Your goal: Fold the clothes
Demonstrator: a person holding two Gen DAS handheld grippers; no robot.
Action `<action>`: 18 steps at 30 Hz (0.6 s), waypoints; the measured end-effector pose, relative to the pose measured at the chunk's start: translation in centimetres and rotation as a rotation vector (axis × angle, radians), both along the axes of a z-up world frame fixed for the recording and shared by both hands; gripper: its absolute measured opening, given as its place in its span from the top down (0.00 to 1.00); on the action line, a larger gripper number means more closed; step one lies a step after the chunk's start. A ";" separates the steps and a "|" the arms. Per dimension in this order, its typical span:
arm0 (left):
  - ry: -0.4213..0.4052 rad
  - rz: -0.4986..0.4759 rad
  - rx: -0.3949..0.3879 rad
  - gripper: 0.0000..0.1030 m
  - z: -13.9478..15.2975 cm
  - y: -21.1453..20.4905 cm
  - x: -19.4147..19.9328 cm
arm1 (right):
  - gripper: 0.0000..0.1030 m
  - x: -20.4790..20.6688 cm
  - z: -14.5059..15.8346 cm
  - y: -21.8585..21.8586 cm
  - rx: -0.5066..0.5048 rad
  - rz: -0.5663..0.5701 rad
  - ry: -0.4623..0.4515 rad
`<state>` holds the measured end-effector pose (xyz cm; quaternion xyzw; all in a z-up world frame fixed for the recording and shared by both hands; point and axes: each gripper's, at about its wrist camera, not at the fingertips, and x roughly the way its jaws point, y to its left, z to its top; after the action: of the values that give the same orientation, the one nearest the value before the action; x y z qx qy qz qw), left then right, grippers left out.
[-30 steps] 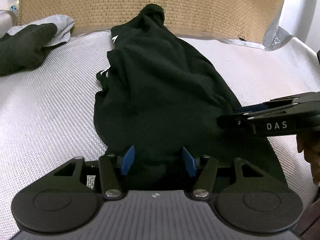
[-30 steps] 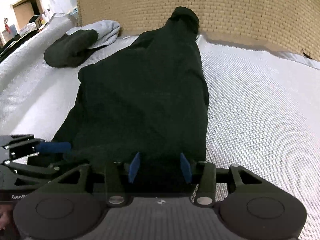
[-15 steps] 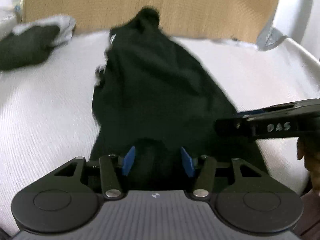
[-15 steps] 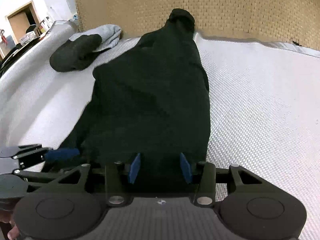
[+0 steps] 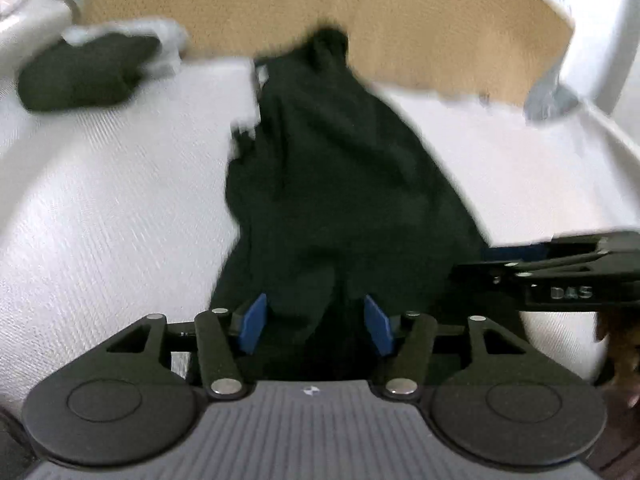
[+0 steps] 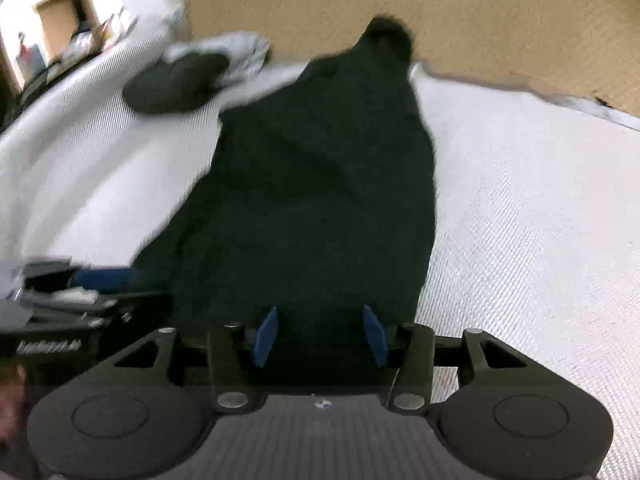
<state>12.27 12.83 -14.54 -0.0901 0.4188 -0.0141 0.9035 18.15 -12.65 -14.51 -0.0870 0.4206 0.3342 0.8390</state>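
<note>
My black garment is soft matt cloth on the bed's white ribbed woven cover. My left gripper is matt black plastic with shiny metal rivets; the headboard looks like woven straw.

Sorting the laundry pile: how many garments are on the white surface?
3. A black garment stretched up the middle, its near edge by both grippers; a dark one and a grey one together at far left. More may be hidden.
</note>
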 end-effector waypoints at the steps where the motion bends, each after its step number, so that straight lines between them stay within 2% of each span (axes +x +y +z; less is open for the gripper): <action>1: -0.005 0.001 -0.010 0.44 0.0 0.2 -0.2 | 0.50 -0.3 -0.6 0.0 -0.012 0.017 -0.020; 6: -0.001 -0.006 -0.021 0.43 1.1 0.9 -1.4 | 0.50 -1.9 0.7 -1.5 0.031 -0.024 0.001; 9: -0.016 -0.021 -0.036 0.38 1.5 1.1 -2.8 | 0.50 -3.2 1.1 -3.0 0.075 -0.017 0.054; 11: -0.027 -0.024 -0.046 0.36 1.6 1.0 -3.4 | 0.49 -4.0 0.5 -3.1 0.069 0.012 0.088; 13: -0.030 -0.013 -0.031 0.35 1.3 0.7 -3.8 | 0.49 -4.6 0.4 -3.3 0.040 0.028 0.073; 15: -0.030 -0.006 -0.010 0.35 1.1 0.4 -4.3 | 0.49 -4.6 0.5 -3.5 0.015 -0.009 0.083; 18: -0.034 0.024 0.014 0.35 0.6 0.6 -4.5 | 0.37 -4.5 0.7 -3.9 -0.021 -0.067 0.098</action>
<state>7.76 13.43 -13.91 -0.0885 0.4024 -0.0016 0.9112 13.64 -16.50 -13.77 -0.0653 0.4675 0.3054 0.8270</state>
